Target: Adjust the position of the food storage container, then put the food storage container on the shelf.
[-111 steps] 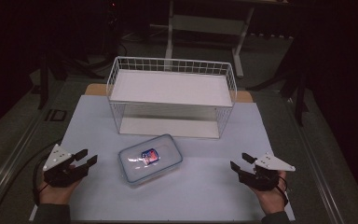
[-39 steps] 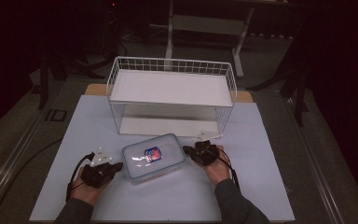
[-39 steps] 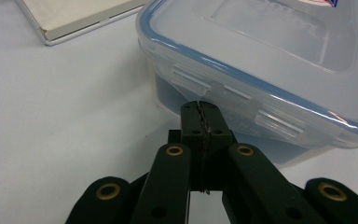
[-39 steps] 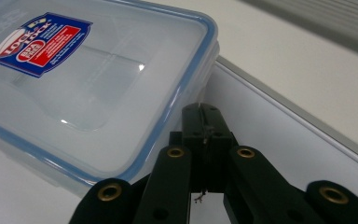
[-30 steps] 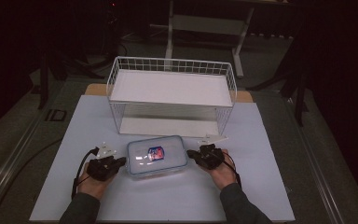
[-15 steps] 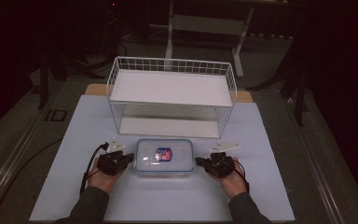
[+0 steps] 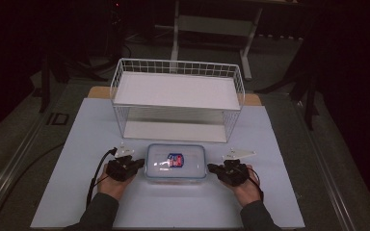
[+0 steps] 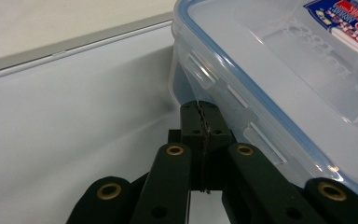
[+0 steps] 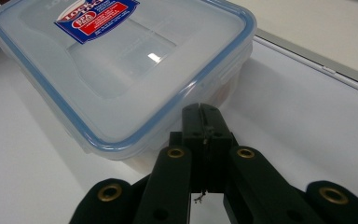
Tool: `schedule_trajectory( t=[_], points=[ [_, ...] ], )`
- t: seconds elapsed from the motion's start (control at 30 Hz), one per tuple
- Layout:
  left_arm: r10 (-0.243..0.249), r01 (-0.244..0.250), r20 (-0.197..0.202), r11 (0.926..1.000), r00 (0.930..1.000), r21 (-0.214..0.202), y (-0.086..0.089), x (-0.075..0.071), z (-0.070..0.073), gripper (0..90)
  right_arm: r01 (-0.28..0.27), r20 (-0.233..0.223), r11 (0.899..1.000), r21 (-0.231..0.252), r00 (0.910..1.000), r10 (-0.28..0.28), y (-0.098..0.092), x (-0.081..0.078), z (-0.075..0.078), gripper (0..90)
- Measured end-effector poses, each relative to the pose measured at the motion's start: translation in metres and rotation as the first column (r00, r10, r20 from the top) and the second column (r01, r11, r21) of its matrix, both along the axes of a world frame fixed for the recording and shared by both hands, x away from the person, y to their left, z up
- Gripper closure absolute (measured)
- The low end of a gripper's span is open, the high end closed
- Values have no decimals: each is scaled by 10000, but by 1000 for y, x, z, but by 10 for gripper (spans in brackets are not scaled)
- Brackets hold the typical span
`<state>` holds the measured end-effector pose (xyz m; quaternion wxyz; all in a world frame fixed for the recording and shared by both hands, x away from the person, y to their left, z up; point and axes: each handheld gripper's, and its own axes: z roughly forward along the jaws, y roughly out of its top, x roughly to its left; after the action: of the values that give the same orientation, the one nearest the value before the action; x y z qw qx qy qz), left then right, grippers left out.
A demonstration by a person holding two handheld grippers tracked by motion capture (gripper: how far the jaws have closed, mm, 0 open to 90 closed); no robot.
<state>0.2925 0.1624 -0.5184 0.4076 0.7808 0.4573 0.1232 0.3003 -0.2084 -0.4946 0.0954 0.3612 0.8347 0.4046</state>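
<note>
Both hands have closed in from the outer edges of the white surface (image 7: 77,192) since the earliest picture, and the clear plastic food container (image 7: 176,162), which lay askew, now sits square to the person, just in front of the white wire shelf rack (image 7: 177,103).

At the container's left short end, the left gripper (image 7: 134,165) has its jaws clenched together with nothing between them. In the left gripper view their joined tips (image 8: 200,114) press at the side wall just under the locking flap (image 8: 214,84) of the blue-sealed lid. That placement looks chosen to push or brace rather than to grasp.

The container lies between the two grippers, lid on and flaps down. A red, white and blue label (image 7: 175,160) sits at the lid's centre; its print is too blurred to read with confidence, though embossed lettering shows faintly beside it.

At the right short end, the right gripper (image 7: 213,168) mirrors the left: jaws clenched on nothing, tips (image 9: 201,116) just at the lid's rim. Pressing from both ends would likely steady or square the container.
</note>
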Motion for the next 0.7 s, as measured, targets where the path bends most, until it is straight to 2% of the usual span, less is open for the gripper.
schedule_trajectory(
  t=[0.07, 0.13, 0.23, 0.37, 0.4, 0.43, 0.47, 0.53, 0.6, 0.7],
  points=[
    [-40, 38, -85, 9998, 10000, -176, 2, 1, -2, 896, -12, 78, 10000, -54, 10000, 13, 0, -1, 0, 896],
    [-10, 10, -175, 10000, 9998, -2, 2, 1, -4, 887, 6, 255, 9999, -105, 9997, -3, 1, -2, 2, 877],
    [148, -147, -31, 9998, 9999, 162, 5, -1, -3, 843, 121, 610, 9999, -44, 9981, -118, 1, -4, 9, 837],
    [525, -522, 255, 9986, 9983, -90, 13, -4, 4, 736, 1, 852, 9998, 217, 9964, -19, 1, -7, 16, 727],
    [612, -601, 431, 9978, 9972, -277, 15, -7, 8, 713, -58, 858, 9995, 302, 9963, 32, 1, -7, 18, 694],
    [612, -601, 431, 9978, 9972, -277, 15, -7, 8, 642, -58, 858, 9995, 302, 9963, 32, 1, -7, 18, 694],
    [646, -626, 527, 9973, 9965, -391, 16, -8, 11, 642, -122, 808, 9987, 486, 9967, 83, 3, -7, 19, 616],
    [721, -678, 714, 9958, 9948, -607, 17, -10, 15, 576, -93, 683, 9983, 580, 9977, 53, 5, -6, 19, 552],
    [638, -562, 801, 9941, 9947, -928, 17, -10, 17, 510, -70, 515, 9976, 687, 9987, 35, 8, -5, 17, 484],
    [214, -113, 754, 9911, 9969, -1325, 13, -9, 19, 409, 51, 156, 9957, 922, 9999, -66, 13, -1, 16, 408]
  ],
)
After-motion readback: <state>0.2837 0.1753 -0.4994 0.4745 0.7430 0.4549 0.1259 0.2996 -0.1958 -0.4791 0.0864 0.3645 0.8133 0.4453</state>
